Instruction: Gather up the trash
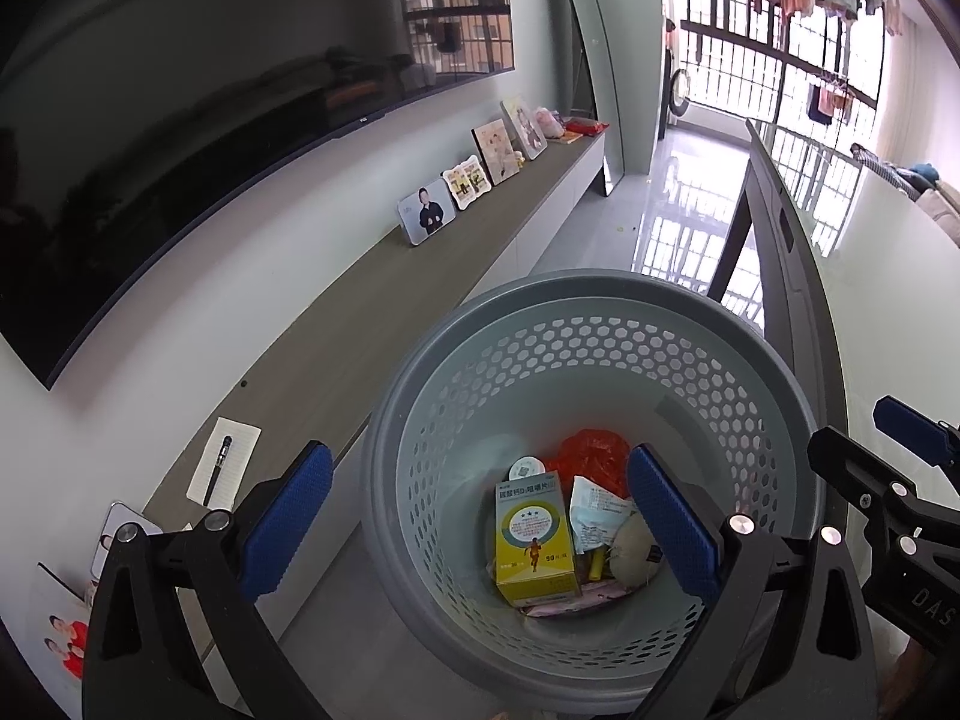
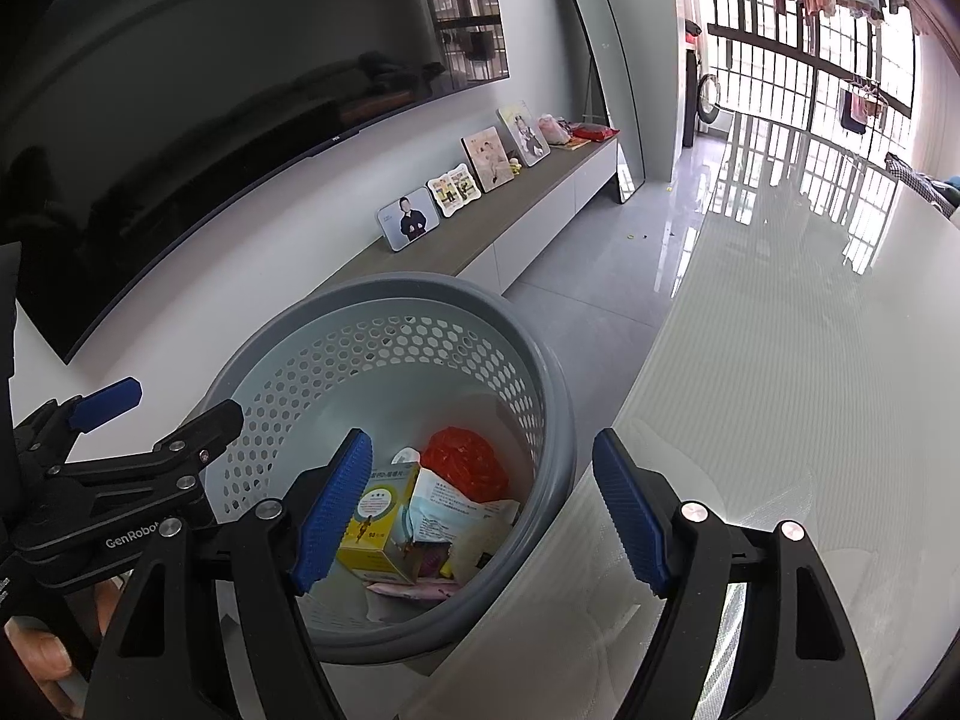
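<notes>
Both wrist views look steeply down, close over the grey perforated bin (image 1: 591, 324) (image 2: 396, 300): the left from above the TV shelf (image 1: 384, 312) side, the right from over the white tabletop (image 2: 810, 390).

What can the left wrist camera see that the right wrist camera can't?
Only the left wrist view shows the notepad with a pen lying on it, on the long shelf, and the dark table edge.

Only the right wrist view shows the wide glossy white tabletop and a bit of the person's hand.

Both show the gray basket holding the yellow box and red bag, the photo frames, and both grippers open: left gripper, right gripper.
</notes>
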Tool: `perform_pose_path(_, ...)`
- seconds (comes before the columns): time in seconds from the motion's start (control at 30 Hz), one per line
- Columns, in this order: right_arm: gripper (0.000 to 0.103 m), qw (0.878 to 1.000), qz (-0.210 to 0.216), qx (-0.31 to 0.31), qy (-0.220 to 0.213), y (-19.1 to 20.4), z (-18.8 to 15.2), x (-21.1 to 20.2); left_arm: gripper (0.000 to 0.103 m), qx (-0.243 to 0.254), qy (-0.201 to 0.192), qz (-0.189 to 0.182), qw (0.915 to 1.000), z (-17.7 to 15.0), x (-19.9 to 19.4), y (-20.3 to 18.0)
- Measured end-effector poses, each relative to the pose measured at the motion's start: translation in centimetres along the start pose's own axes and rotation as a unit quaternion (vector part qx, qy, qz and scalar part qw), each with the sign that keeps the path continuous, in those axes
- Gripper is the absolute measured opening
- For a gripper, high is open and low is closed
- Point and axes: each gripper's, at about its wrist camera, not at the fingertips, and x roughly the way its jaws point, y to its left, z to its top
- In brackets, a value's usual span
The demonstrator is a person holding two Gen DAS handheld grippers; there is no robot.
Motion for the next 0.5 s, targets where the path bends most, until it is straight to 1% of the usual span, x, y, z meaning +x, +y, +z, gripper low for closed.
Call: perform_pose_path(0.5,0.073,1.000,0.000,-0.001,0.001,0.03,-0.01,0.11,0.097,-0.003,0.003,-0.001,1.0000,-0.17,0.26,-0.01)
